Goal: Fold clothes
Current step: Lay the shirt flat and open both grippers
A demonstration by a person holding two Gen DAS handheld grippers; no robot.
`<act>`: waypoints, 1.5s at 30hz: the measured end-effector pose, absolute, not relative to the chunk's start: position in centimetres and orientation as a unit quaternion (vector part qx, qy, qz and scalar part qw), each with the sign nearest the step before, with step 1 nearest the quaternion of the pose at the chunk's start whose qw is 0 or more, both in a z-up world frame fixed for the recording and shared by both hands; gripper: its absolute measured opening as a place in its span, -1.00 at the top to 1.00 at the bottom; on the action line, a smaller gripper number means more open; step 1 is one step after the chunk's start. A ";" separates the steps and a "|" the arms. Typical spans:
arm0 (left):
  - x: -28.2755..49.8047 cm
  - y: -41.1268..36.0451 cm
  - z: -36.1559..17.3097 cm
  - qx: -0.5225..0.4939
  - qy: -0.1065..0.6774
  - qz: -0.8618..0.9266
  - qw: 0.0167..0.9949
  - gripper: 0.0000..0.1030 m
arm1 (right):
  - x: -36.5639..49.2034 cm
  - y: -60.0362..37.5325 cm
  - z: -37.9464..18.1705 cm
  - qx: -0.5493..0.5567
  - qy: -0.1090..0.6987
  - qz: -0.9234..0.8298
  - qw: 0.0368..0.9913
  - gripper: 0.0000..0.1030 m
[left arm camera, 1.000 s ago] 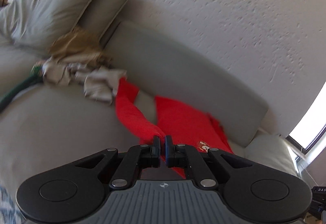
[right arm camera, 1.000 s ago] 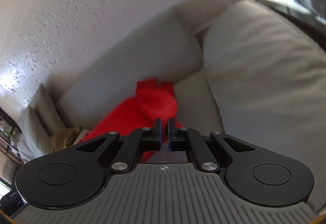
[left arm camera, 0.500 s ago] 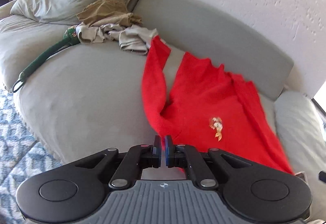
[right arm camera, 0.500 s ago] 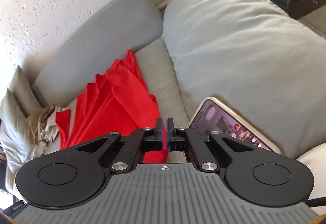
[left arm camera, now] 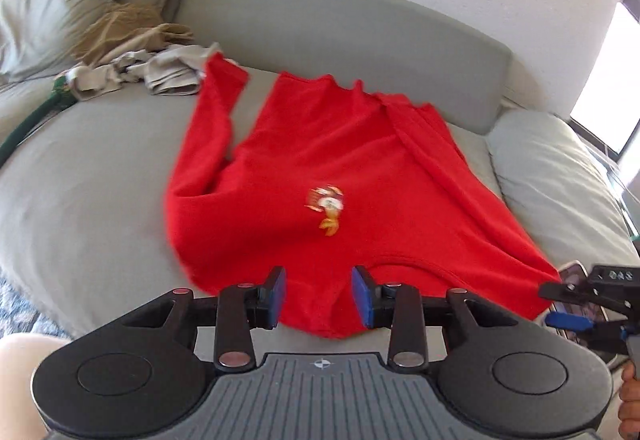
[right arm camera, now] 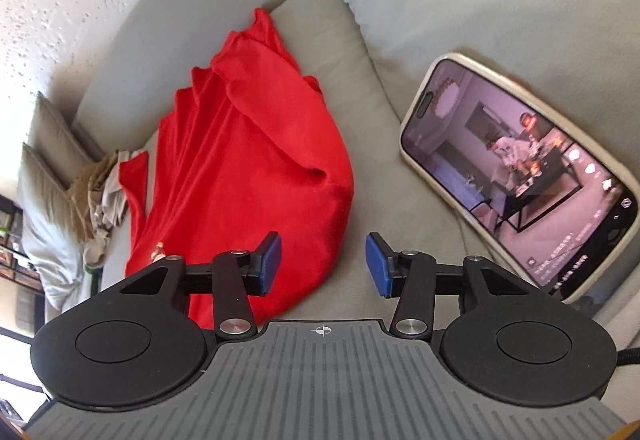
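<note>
Now both tools wide, shirt (left arm camera: 320, 168) flat.

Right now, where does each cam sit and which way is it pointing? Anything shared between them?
Left wrist: on the left gripper, open, looking across the red shirt toward the sofa backrest; the right gripper's tip and a knee show at the edges.
Right wrist: on the right gripper, open, over the shirt's right edge, beside the phone.
Shared: shirt, phone, sofa, the pile of clothes.
</note>
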State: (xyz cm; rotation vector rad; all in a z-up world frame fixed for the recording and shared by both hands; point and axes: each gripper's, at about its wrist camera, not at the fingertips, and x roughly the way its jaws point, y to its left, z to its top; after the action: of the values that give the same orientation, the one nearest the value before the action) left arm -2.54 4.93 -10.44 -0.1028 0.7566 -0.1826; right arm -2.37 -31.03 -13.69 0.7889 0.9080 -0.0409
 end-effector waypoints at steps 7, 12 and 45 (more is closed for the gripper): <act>-1.0 1.9 -13.2 0.021 0.430 -0.156 0.889 1.00 | -2.5 -29.5 -14.3 0.367 0.425 0.000 0.828 0.95; -2.1 4.5 -12.5 -0.022 0.452 -0.146 0.880 0.94 | -3.5 -31.3 -13.2 0.399 0.451 -0.024 0.798 0.85; -3.3 4.9 -13.1 -0.034 0.480 -0.072 0.874 0.72 | -3.5 -20.5 -11.3 0.117 0.507 0.077 0.851 0.52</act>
State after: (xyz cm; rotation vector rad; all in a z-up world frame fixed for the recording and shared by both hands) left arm -3.30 4.88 -13.15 -0.0707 1.0014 -0.1494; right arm -3.46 -20.49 -11.31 0.2460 1.0667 0.1611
